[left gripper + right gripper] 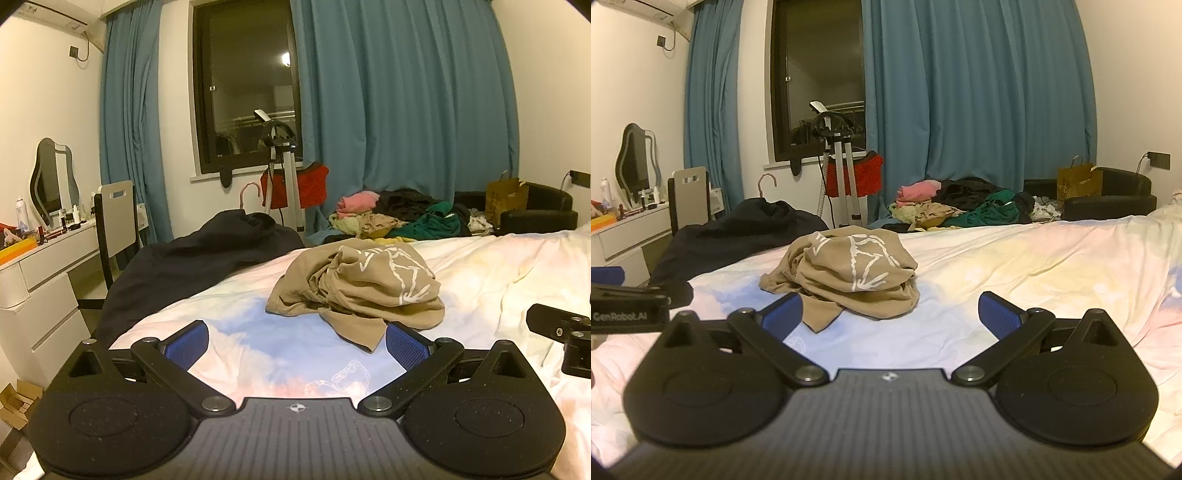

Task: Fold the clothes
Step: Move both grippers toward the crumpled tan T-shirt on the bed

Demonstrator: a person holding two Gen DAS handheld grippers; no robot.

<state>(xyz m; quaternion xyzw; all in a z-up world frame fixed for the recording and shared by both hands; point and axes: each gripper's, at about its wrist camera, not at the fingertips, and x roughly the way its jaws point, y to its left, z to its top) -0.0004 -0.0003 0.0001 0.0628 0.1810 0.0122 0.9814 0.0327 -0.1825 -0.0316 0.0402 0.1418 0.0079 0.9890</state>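
Both grippers' jaws gape empty before the crumpled tan shirt (360,286) mid-bed (498,266).

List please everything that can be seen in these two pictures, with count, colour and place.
T-shirt: one, tan with white print, crumpled on the bed.
Bed cover: one, white with pink and blue, on the bed.
Dark garment: one, black, at the left edge of the bed.
Clothes pile: one, pink, green, black, yellow, behind the bed.
Curtains: two, blue, beside the window.
Armchair: one, black, right rear.
Paper bag: one, brown, on the armchair.
Dresser: one, white, left.
Left hand-held gripper: open, near the T-shirt.
Right hand-held gripper: open, near the T-shirt.
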